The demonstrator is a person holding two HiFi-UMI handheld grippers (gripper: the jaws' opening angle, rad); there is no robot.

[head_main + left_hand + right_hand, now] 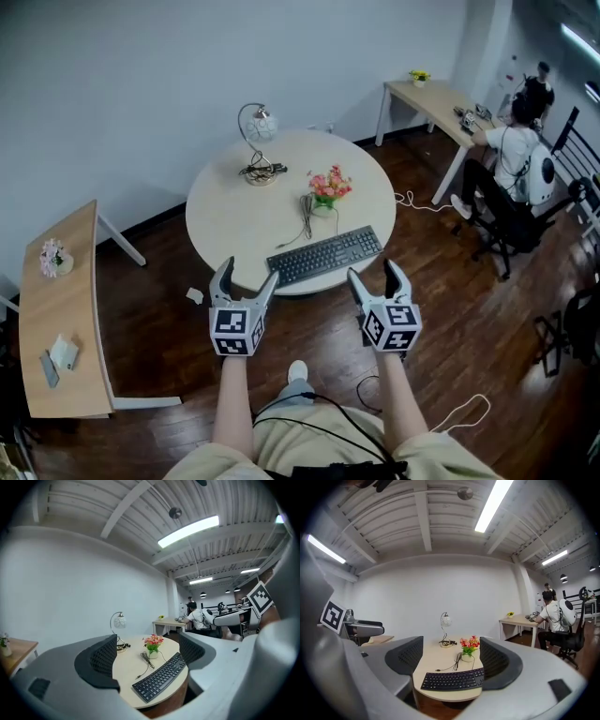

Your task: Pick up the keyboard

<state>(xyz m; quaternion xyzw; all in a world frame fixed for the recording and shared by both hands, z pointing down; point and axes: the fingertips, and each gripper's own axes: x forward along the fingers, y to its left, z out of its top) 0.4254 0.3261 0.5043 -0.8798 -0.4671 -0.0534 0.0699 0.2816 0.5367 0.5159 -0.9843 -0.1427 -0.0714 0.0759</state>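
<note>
A black keyboard (324, 255) lies near the front edge of the round cream table (225, 220), its cable trailing back toward a small pot of flowers (327, 189). My left gripper (244, 280) hovers open just off the table's front edge, left of the keyboard, with nothing between its jaws. My right gripper (380, 279) is also open and empty, in front of the keyboard's right end. From the left gripper view the keyboard (161, 677) sits ahead between the open jaws (149, 653); in the right gripper view the keyboard (453, 679) lies ahead of the gripper (452, 657).
A chrome desk lamp (258, 142) stands at the table's back. A wooden side desk (61, 314) is at the left with small items. At the right a person (517, 155) sits on a chair at another desk (439, 105). Cables lie on the dark wood floor (473, 409).
</note>
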